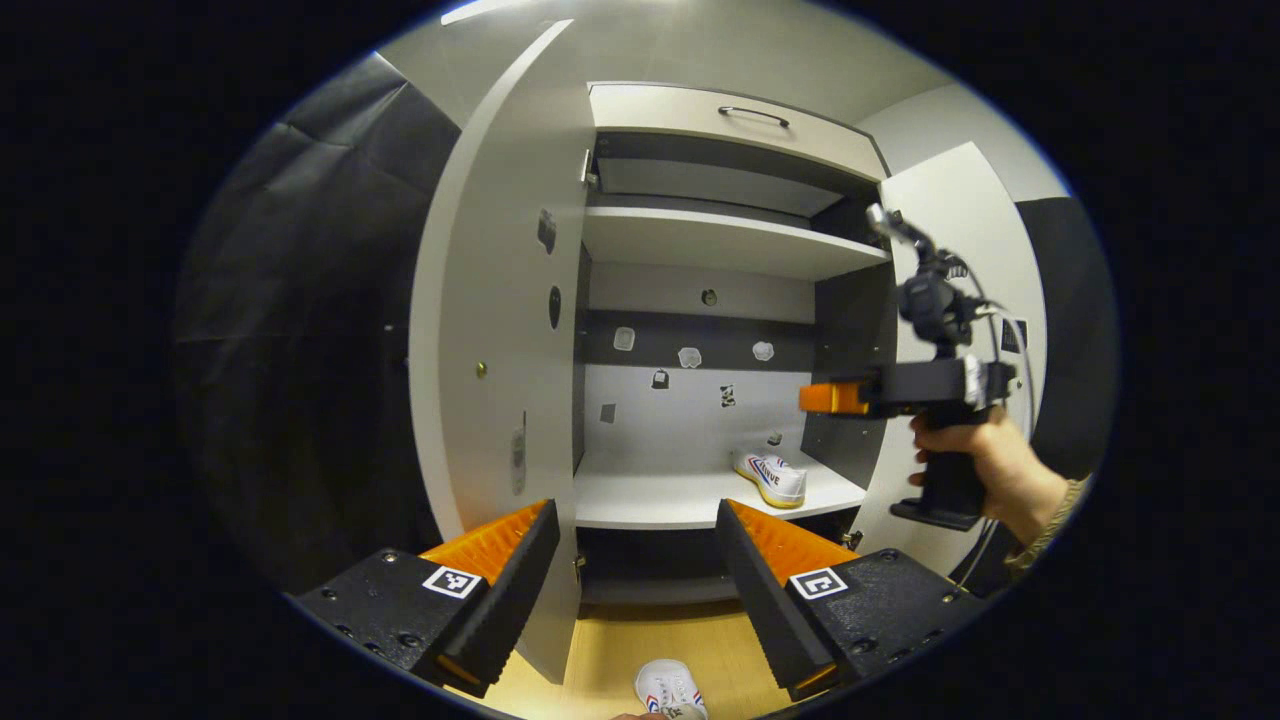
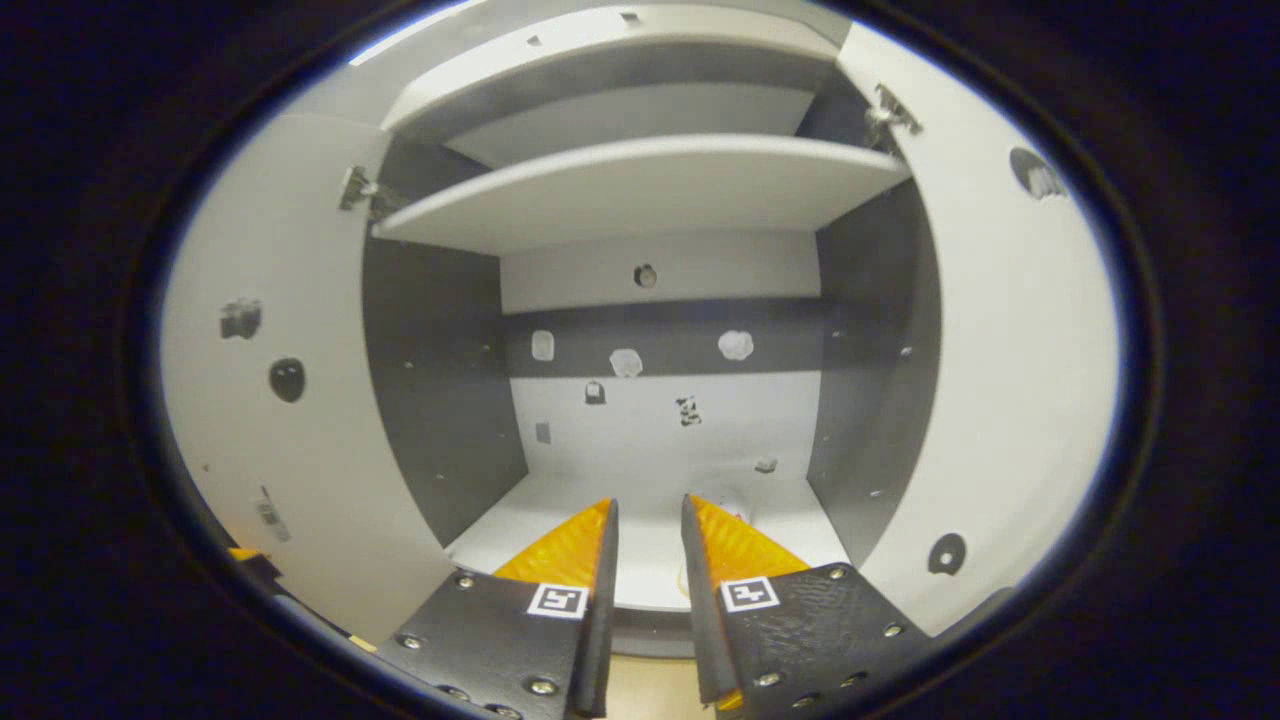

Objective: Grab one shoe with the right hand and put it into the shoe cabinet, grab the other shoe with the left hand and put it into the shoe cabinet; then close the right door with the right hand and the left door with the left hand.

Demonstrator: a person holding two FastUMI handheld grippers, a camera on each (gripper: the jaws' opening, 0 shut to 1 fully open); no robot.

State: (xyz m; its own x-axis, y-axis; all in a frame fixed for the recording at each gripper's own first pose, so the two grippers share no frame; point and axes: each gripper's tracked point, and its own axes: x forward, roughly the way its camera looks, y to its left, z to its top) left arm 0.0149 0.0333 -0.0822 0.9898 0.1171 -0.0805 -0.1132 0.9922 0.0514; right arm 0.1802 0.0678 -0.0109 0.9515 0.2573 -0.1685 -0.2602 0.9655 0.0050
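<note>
Left gripper [image 1: 635, 560]: released, fingers wide apart, nothing held, poised before the open shoe cabinet [image 1: 700, 240]. Right gripper [image 2: 648, 550]: nearly closed on a narrow gap, grasping nothing, held at the cabinet mouth by a hand [image 1: 990, 465].

One shoe [image 1: 771, 478], white with striped side, lies on the lower shelf [image 1: 660, 495] toward its right end. The other shoe [image 1: 670, 690], also white, sits on the floor [image 1: 620, 650] directly below the left gripper. Both doors stand open.

Judgement: first placement done; the left gripper must next descend and straddle the floor shoe.

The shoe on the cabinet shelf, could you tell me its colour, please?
White shoe with red and blue side stripes, best in the left gripper view.
</note>
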